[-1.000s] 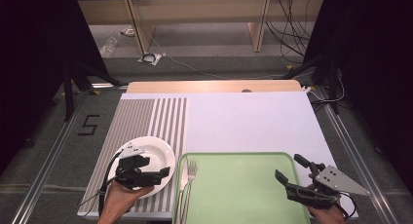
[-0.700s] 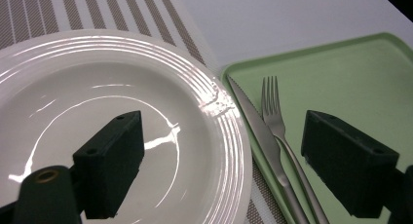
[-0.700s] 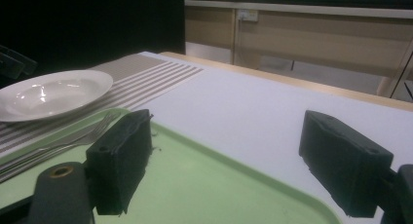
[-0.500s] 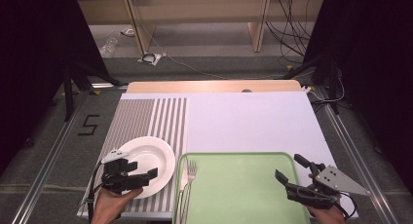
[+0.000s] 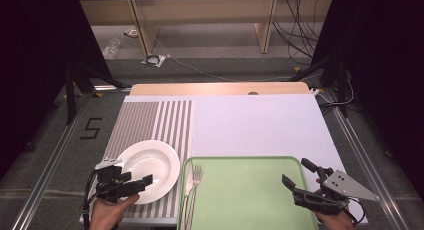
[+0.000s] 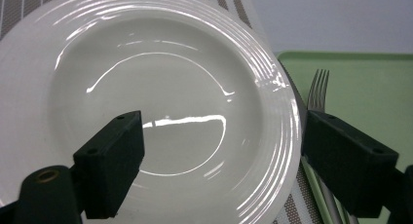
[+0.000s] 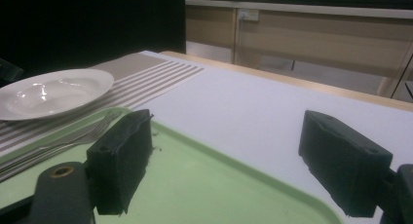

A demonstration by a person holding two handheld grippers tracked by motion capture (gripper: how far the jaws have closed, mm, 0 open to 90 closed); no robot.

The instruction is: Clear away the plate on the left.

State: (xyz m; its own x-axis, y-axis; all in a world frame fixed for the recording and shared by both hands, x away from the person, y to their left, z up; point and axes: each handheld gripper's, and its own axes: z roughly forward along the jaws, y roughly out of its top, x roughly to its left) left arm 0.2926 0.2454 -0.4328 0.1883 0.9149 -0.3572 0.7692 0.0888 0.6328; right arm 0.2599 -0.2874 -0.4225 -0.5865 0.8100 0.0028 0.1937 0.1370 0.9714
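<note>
Backing off the plate, the left claw gapes wide.

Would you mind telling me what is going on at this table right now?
A person holds a gripper in each hand. The left gripper is open, its jaws straddling the near rim of a white plate on the striped mat. The right gripper waits open over the green tray, where a fork lies.
</note>
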